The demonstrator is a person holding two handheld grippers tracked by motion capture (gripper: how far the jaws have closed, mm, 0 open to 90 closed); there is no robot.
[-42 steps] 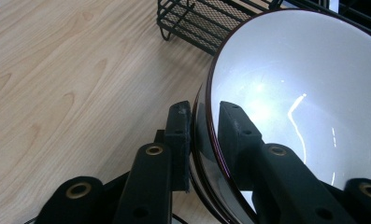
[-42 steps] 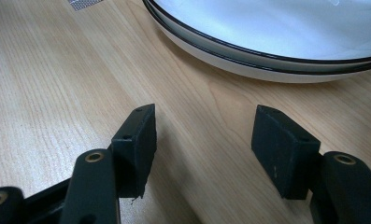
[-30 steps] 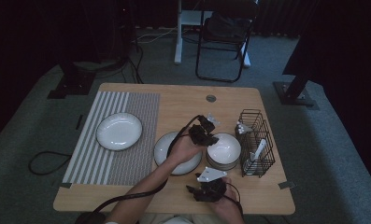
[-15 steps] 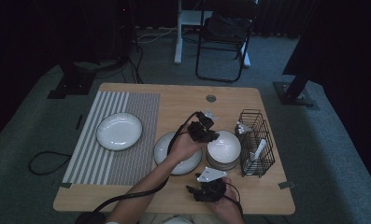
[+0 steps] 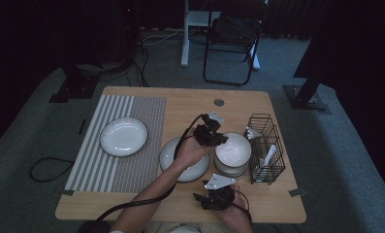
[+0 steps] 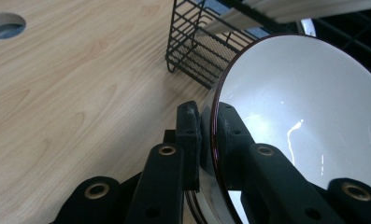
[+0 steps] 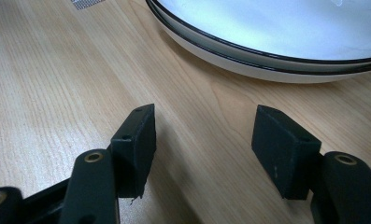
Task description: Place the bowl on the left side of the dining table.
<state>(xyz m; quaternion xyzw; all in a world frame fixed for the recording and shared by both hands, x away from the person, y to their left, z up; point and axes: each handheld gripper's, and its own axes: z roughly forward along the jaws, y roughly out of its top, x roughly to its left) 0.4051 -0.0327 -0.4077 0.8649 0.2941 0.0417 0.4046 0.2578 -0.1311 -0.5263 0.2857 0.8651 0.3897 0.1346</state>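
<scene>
My left gripper [image 5: 218, 138] pinches the shiny white bowl [image 6: 304, 116] by its thin rim, near the wire basket [image 5: 266, 148]. My right gripper [image 7: 204, 144] has its fingers wide over bare wooden table [image 7: 57, 70]

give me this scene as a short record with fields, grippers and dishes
left gripper: shut on the rim of the top bowl
right gripper: open, holding nothing, low over the table near its front edge
bowl stack: beside the black wire rack
plates: one plate on the striped mat, one plate on bare wood under the left hand
</scene>
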